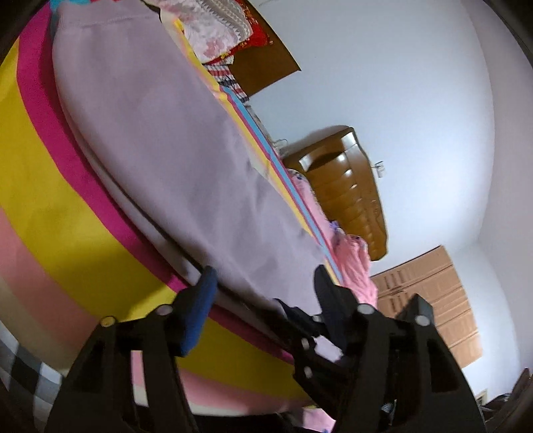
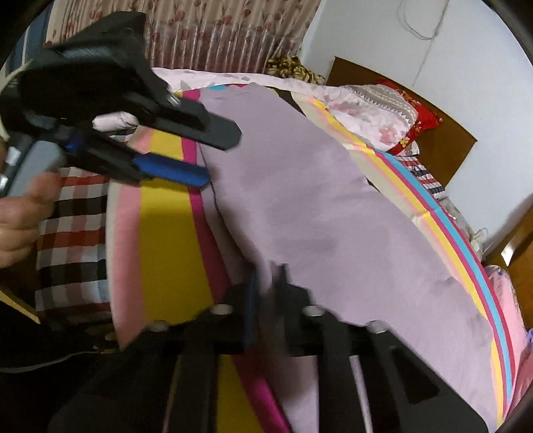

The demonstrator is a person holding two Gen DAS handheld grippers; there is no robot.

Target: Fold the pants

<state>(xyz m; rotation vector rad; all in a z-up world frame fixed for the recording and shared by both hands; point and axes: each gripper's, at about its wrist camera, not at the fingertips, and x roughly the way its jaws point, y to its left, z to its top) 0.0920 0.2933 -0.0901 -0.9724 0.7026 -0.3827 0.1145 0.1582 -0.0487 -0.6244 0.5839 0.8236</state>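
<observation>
A heap of folded bedding — a pale floral quilt [image 2: 373, 116] with a red patterned cushion [image 2: 421, 125] behind it — sits at two o'clock from the pants in the right wrist view, against a dark wooden headboard [image 2: 443, 146]. A red, black and white checked cloth [image 2: 71, 239] lies at nine o'clock, under the person's hand [image 2: 20, 226]. Nothing rests on top of the garment.

The surface is a bed covered by a striped sheet in pink, yellow, magenta and blue [image 2: 160, 239]. White walls, a rose-printed curtain [image 2: 213, 30] and a brown wooden chest of drawers [image 1: 349, 193] ring the room.

The lilac soft-fabric pants [image 2: 299, 206] lie flat along the sheet, running from eleven o'clock to five. The right gripper [image 2: 268, 276] is closed tight on the garment's near edge at six o'clock — fabric pinched between its fingers. The left gripper [image 2: 220, 156] hangs at ten o'clock with its jaws standing apart, its blue-padded and black fingers just over the pants' left edge, gripping nothing. In its own view the cloth's end lies between its fingers.
</observation>
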